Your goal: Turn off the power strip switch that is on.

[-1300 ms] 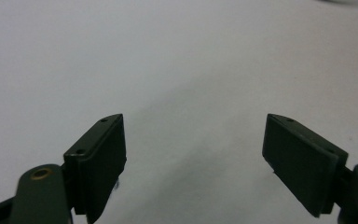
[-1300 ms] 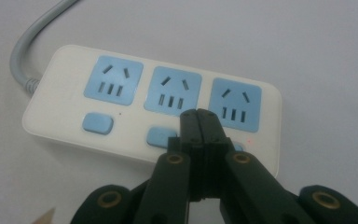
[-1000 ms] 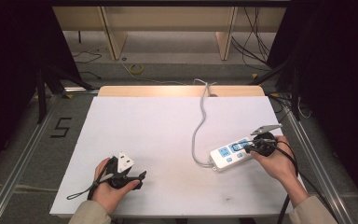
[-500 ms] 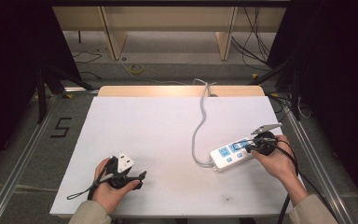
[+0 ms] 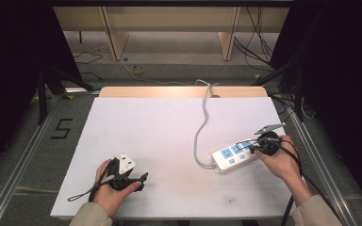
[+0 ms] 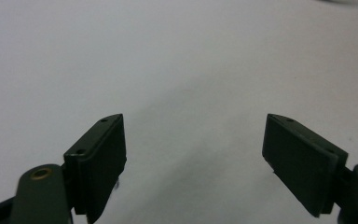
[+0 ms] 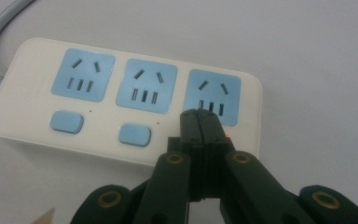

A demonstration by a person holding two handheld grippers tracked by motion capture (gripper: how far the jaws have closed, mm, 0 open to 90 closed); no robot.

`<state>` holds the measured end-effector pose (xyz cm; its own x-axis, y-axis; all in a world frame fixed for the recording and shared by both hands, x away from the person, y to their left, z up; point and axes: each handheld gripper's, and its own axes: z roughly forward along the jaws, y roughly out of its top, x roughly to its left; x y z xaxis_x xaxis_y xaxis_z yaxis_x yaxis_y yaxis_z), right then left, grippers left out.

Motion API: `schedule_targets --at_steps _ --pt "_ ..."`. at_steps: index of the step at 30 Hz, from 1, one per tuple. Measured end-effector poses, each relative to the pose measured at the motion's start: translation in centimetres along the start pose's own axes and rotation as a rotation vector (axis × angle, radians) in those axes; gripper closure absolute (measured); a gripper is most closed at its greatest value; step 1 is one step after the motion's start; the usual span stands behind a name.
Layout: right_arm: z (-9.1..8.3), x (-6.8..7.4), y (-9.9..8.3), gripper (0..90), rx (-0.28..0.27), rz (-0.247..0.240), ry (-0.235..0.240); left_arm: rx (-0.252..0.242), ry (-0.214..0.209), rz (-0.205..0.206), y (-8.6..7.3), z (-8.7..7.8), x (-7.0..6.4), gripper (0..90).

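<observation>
Pressing closed jaws on the power strip (image 7: pixel 121 98) near its 3rd socket, the right gripper (image 7: pixel 199 122) rested; left gripper (image 6: pixel 193 158) gaped open, empty.

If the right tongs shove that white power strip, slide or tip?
The white three-socket power strip with blue faces lies flat and low on the white table, so it likely slides, not tips. Its grey cord at the far end may make it pivot. The casing looks rigid.

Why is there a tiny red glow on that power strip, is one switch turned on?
Probably on: a small red light glows on the power strip beside the shut right gripper. Whether that switch is actually pressed, cannot tell.
</observation>
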<state>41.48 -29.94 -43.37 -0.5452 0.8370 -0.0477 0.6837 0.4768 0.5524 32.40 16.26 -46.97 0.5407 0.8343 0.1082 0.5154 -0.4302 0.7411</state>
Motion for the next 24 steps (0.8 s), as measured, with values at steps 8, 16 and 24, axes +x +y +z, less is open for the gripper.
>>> schedule_targets --at_steps 8,16,24 --pt "0.15 -0.19 0.04 90.0 0.008 0.005 -0.003 0.001 0.000 0.000 -0.01 0.01 0.02 21.3" --pt "0.30 -0.36 0.11 90.0 0.019 0.006 -0.004 0.001 0.000 0.001 -0.01 0.02 0.01 21.3" --pt "0.47 -0.45 0.24 90.0 0.030 0.005 -0.011 0.000 0.001 0.001 -0.02 0.02 0.01 21.3"
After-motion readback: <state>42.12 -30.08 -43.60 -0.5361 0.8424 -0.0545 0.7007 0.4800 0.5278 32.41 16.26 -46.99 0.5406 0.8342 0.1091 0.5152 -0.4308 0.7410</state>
